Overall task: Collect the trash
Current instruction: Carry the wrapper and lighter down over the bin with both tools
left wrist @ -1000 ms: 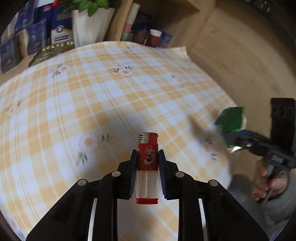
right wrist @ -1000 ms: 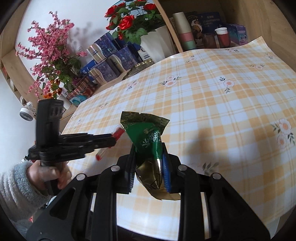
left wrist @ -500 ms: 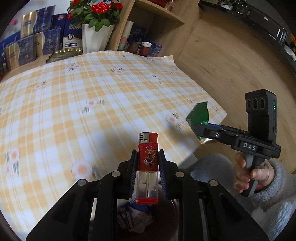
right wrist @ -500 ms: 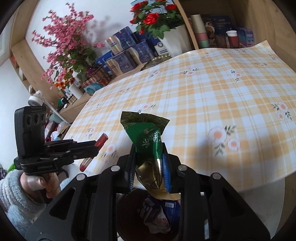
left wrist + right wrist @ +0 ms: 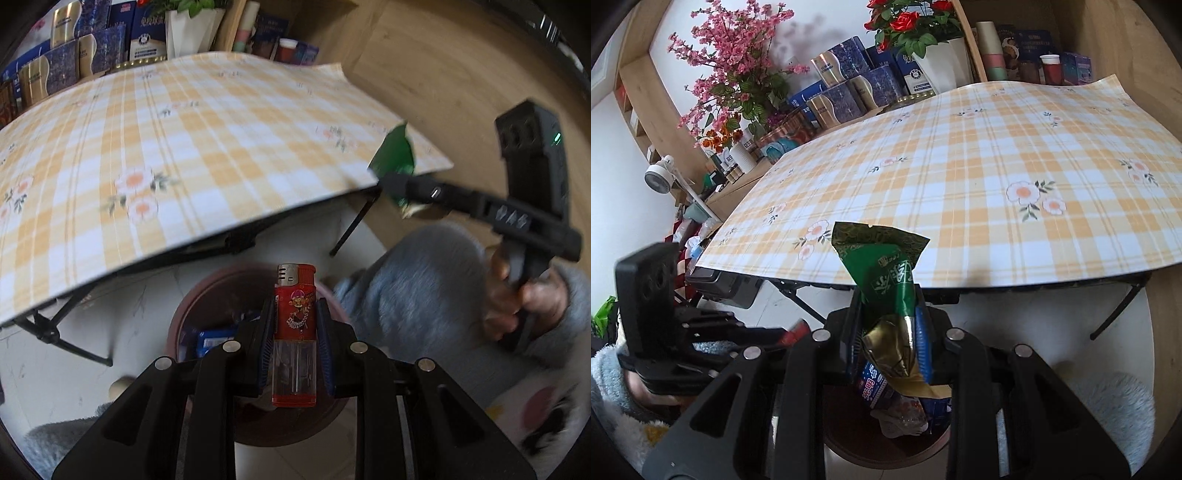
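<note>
Both grippers moved off the table; lighter (image 5: 294, 334) clamped above bin (image 5: 192, 306).

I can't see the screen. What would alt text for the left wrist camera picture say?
A black two-finger claw grips a red lighter upright over a brown trash bin on the floor that already holds wrappers. Behind it is a table in a yellow checked floral cloth; at right, a hand in a grey fuzzy sleeve holds a second claw pinching a green wrapper.
</note>
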The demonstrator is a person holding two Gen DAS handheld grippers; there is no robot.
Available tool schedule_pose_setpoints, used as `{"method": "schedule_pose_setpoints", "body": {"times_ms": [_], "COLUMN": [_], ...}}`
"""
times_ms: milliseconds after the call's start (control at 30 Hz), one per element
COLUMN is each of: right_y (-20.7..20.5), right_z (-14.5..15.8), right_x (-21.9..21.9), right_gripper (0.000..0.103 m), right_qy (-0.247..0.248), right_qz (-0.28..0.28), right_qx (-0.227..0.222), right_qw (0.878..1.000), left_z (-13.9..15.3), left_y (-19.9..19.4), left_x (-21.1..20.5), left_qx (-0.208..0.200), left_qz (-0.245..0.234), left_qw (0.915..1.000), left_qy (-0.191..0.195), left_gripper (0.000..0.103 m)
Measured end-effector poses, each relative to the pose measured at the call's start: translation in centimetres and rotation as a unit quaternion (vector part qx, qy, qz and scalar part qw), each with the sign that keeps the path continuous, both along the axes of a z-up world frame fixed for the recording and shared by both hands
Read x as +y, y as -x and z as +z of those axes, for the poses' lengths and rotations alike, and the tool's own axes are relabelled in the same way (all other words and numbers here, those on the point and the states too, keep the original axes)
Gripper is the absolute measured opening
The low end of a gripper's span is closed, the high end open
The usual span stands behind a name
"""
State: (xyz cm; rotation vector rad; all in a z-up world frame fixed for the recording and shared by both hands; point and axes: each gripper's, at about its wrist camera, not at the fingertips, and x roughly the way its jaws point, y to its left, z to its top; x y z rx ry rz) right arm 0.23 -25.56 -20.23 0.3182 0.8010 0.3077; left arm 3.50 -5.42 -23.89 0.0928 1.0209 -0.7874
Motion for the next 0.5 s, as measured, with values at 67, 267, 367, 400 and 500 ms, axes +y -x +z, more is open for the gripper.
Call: {"method": "schedule_pose_setpoints", "body": {"times_ms": [67,267,367,400,500], "right_y": [0.0,-0.3,-0.4,-0.5,-0.4], "right_z": [-0.1,-0.8,-1.0,-1.0,-1.1], "right_x": [0.3,1.4,2.1,2.3,2.8], "right_gripper": [0.027,0.027,0.027,0.027,0.028], "right_qy": [0.003,0.024,0.034,0.037,0.045], "right_qz": [0.003,0.016,0.026,0.029,0.038], "right_qx": [0.000,0.003,0.003,0.002,0.002], "right_qw": [1.000,1.000,0.999,0.999,0.998], "left_z": [-1.3,-3.3,-3.5,-3.4,-2.8], "left_y": [0.1,-0.7,-0.8,-0.7,-0.6], "left_x": [-0.1,0.2,0.3,0.3,0.3], "left_qx": [0.007,0.028,0.034,0.031,0.019], "left_qz": [-0.001,0.023,0.027,0.025,0.033], "left_qw": [0.9999,0.9992,0.9990,0.9991,0.9992], "left_qy": [-0.009,-0.019,-0.015,-0.015,-0.009], "left_gripper": [0.022,0.022,0.022,0.023,0.043]}}
